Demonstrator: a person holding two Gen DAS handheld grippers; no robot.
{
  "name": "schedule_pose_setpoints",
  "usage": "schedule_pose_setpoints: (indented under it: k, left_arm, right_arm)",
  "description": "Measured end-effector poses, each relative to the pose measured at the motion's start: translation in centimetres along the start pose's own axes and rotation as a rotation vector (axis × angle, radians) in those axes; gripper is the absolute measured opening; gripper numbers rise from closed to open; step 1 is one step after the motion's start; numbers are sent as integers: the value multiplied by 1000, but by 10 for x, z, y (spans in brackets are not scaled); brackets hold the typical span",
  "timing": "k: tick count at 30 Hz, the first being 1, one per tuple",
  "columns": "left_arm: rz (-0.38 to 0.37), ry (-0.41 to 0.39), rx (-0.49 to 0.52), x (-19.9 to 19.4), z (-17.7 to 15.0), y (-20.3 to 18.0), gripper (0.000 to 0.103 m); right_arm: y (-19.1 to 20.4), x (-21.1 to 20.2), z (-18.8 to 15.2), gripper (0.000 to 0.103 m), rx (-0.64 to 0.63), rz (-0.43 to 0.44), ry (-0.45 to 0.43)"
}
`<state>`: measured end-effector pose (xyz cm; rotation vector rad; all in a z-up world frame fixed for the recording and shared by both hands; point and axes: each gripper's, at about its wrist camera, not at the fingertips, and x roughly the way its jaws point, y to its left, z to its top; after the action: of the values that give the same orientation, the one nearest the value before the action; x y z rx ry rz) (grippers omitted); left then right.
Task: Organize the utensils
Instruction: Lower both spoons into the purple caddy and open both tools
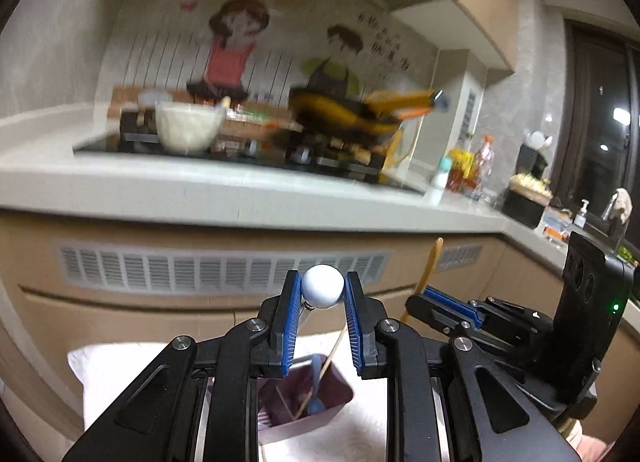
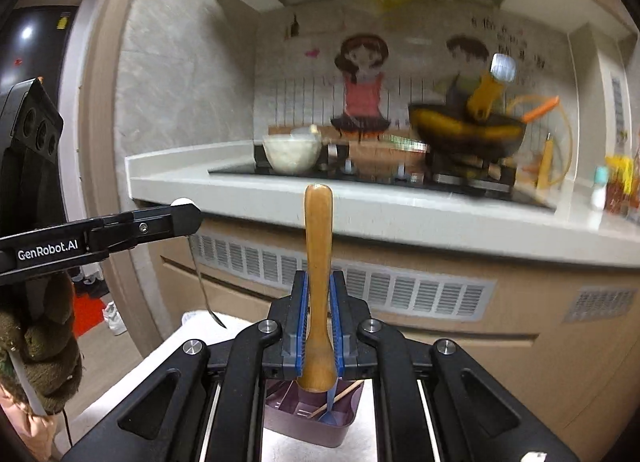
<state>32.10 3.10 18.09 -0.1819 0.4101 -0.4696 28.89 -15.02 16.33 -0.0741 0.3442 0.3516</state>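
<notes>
My left gripper (image 1: 322,290) is shut on the white ball end (image 1: 322,286) of a thin metal spoon; in the right wrist view the spoon (image 2: 202,282) hangs down from it at the left. My right gripper (image 2: 319,318) is shut on a wooden utensil handle (image 2: 318,262) held upright; it also shows in the left wrist view (image 1: 430,266). Below both sits a purple utensil holder (image 2: 336,428) on a white surface, holding a blue spoon (image 2: 330,414) and a chopstick (image 2: 340,398). The holder also shows in the left wrist view (image 1: 336,390).
A kitchen counter (image 1: 200,189) with a stove runs ahead, bearing a white bowl (image 1: 188,125) and a dark wok (image 1: 344,117). Bottles (image 1: 480,165) stand at the counter's right. Cabinet fronts with vents (image 2: 400,290) lie below. A doorway (image 2: 100,262) opens at left.
</notes>
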Motion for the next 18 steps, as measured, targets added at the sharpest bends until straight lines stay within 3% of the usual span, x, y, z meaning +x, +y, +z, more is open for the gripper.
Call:
schedule_pose_setpoints:
  k: [5, 11, 15, 18]
  left_arm:
    - [-14, 113, -65, 52, -33, 25, 22]
    - [21, 255, -161, 108, -85, 59, 22]
    - [22, 299, -199, 121, -108, 72, 25]
    - [18, 292, -205, 115, -114, 76, 30]
  right_arm:
    - [-6, 55, -34, 10, 27, 10, 112]
    - [-13, 109, -76, 10, 74, 28, 252]
    - [-21, 141, -104, 11, 112, 60, 357]
    - [-22, 146, -117, 22, 103, 37, 384]
